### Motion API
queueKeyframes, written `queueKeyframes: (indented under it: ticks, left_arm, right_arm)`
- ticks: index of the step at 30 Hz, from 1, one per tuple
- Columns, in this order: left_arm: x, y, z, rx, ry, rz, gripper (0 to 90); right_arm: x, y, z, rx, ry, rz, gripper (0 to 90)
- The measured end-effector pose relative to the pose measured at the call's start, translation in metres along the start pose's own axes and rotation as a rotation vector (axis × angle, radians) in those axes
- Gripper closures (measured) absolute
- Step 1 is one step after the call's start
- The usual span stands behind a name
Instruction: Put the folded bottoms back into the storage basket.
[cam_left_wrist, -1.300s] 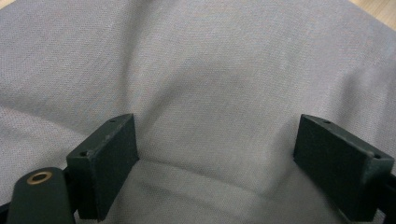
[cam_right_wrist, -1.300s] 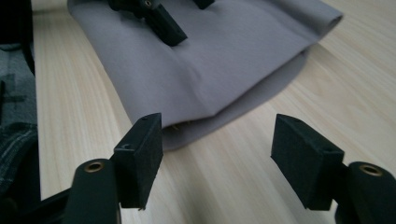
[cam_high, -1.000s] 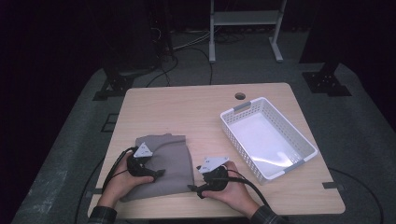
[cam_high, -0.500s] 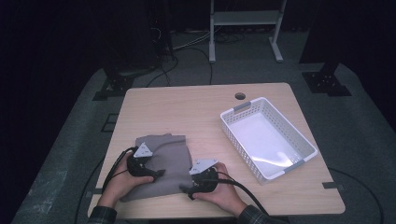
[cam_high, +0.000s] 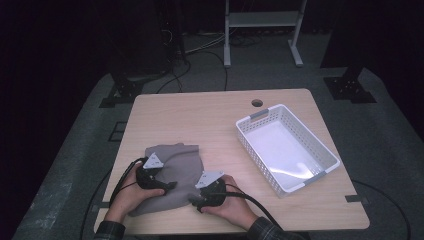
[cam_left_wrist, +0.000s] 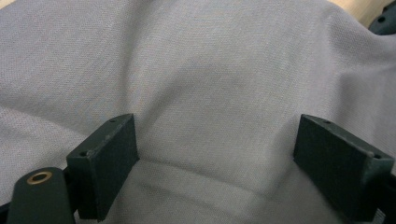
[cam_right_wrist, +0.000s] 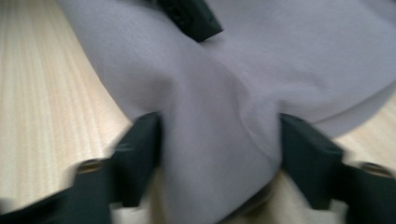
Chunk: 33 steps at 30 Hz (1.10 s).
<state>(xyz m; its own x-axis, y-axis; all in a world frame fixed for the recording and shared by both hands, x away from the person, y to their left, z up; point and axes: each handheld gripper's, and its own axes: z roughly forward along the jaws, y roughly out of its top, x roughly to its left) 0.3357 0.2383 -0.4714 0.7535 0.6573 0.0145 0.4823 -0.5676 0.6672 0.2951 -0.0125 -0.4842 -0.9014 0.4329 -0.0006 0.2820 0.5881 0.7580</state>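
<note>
A: The right gripper (cam_right_wrist: 212, 154) has just been closing, a bunch of grey cloth (cam_high: 175, 175) between its jaws but not pinched yet; the left gripper (cam_left_wrist: 219, 154) gapes wide over the cloth.

B: It may catch one layer only, so the fold slides apart.

A: The cloth lies near the table's (cam_high: 210, 115) front-left corner, its long axis running from there toward the far edge.

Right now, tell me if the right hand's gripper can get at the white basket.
Probably yes. The right gripper sits at the grey cloth, its fingers just closing around a fold of it. Bare table lies between it and the white basket; it would only need to let go first.
</note>
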Motion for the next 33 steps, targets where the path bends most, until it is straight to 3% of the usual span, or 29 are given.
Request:
queueKeyframes:
  ticks: [7, 10, 15, 18, 23, 33]
  left_arm:
    - [0.0, 0.0, 0.0, 0.002, 0.001, 0.0, 12.0]
    - [0.0, 0.001, 0.0, 0.005, 0.001, 0.0, 12.0]
    - [0.0, 0.001, 0.0, -0.001, -0.001, 0.001, 12.0]
    - [0.0, 0.003, 0.0, 0.002, -0.022, -0.01, 13.1]
    - [-0.002, 0.009, -0.002, -0.019, -0.041, -0.018, 15.4]
    - [0.008, 0.026, -0.011, -0.063, 0.032, -0.014, 15.4]
  right_arm:
    - [-0.007, -0.002, -0.004, -0.015, -0.023, 0.004, 72.3]
    - [-0.006, -0.001, -0.004, -0.01, -0.028, -0.001, 78.4]
    - [-0.004, 0.002, -0.005, 0.015, -0.041, -0.01, 80.9]
    - [-0.004, 0.001, -0.007, 0.026, -0.048, -0.018, 81.0]
    - [-0.011, -0.006, -0.018, 0.043, -0.058, -0.018, 80.9]
    - [-0.016, -0.029, -0.051, 0.099, -0.06, -0.022, 80.8]
